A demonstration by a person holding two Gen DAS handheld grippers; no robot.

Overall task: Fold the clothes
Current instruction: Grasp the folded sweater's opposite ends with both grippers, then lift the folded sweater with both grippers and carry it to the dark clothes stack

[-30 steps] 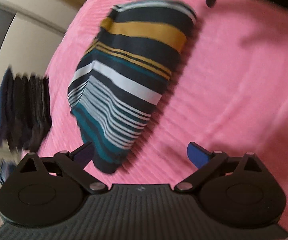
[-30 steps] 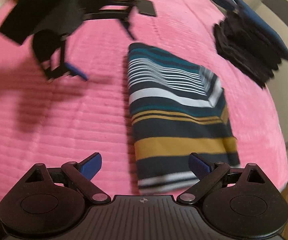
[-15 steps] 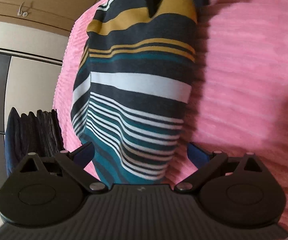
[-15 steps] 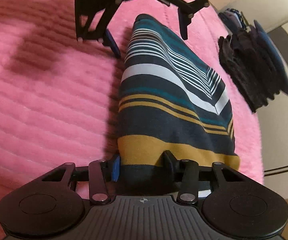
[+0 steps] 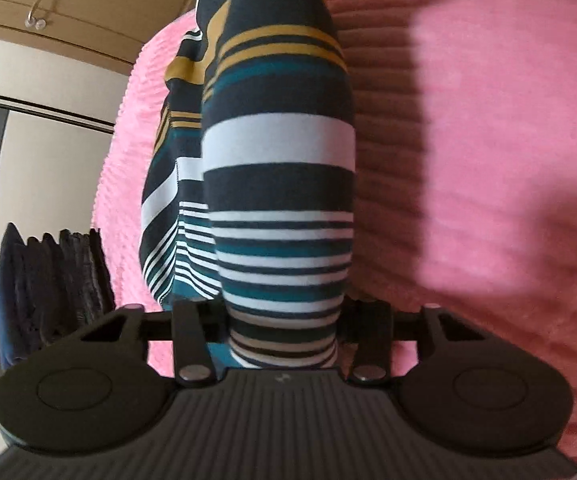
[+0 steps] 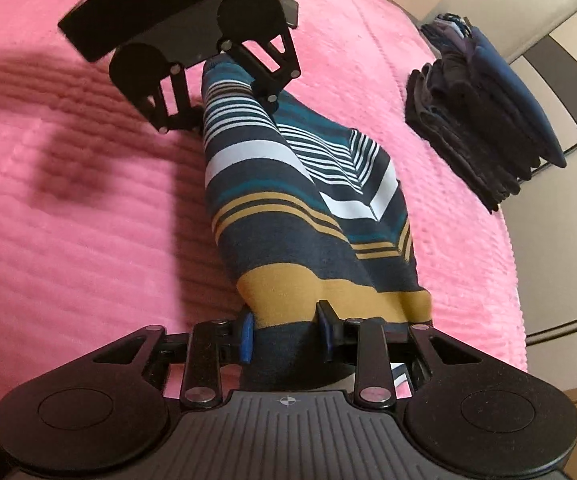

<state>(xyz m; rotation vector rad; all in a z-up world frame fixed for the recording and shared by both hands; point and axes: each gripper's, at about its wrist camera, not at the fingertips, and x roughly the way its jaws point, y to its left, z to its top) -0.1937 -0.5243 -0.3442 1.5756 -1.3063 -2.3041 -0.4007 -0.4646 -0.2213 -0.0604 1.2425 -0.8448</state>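
Observation:
A folded striped garment, navy, teal, white and mustard, is lifted along one long edge off the pink bedspread. My right gripper is shut on its navy and mustard end. My left gripper is shut on its thin-striped teal end and shows at the top of the right wrist view. The garment hangs stretched between the two, its other side trailing on the bed.
A stack of dark folded clothes sits at the bed's far right edge; it also shows in the left wrist view. Wardrobe doors stand beyond the bed. The pink bedspread spreads wide beside the garment.
Both grippers moved in onto the garment's two ends and shut on it, the right one first. The gripped edge has risen off the bed.

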